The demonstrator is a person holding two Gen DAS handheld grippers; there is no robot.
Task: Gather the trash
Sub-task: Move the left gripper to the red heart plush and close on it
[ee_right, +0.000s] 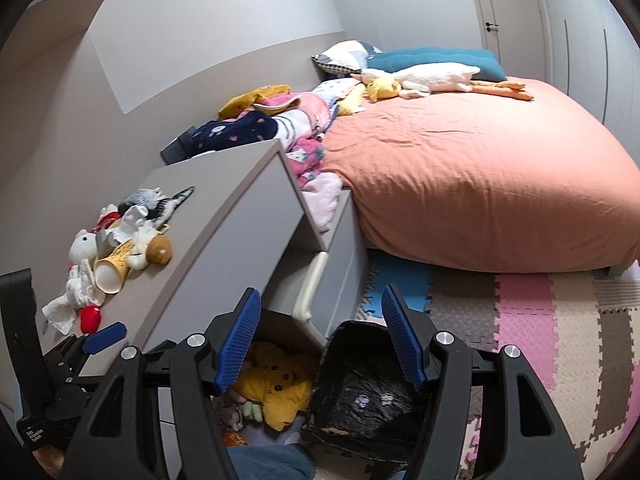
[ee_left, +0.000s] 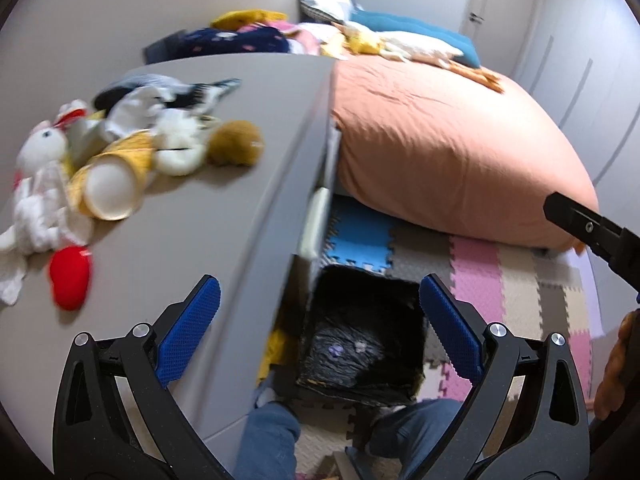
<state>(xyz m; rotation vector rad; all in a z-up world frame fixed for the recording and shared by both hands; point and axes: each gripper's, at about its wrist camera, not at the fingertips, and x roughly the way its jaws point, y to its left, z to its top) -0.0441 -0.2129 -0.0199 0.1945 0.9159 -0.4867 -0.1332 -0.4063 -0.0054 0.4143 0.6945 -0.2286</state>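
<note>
A black-lined bin (ee_left: 360, 332) stands on the floor beside the grey desk (ee_left: 224, 208); it also shows in the right wrist view (ee_right: 364, 396), with two small pale scraps inside. On the desk lies a heap of items: a yellow paper cup (ee_left: 108, 188), a white crumpled piece (ee_left: 136, 108), a red object (ee_left: 70, 276), a brown ball (ee_left: 236, 142). The same heap shows in the right wrist view (ee_right: 116, 248). My left gripper (ee_left: 320, 324) is open and empty above the desk edge and bin. My right gripper (ee_right: 320, 336) is open and empty above the bin.
A bed with an orange cover (ee_right: 480, 176) fills the right side, with pillows and plush toys at its head. Coloured foam mats (ee_right: 540, 320) cover the floor. A yellow plush (ee_right: 276, 380) lies under the desk. A white rabbit plush (ee_left: 40, 172) lies on the desk.
</note>
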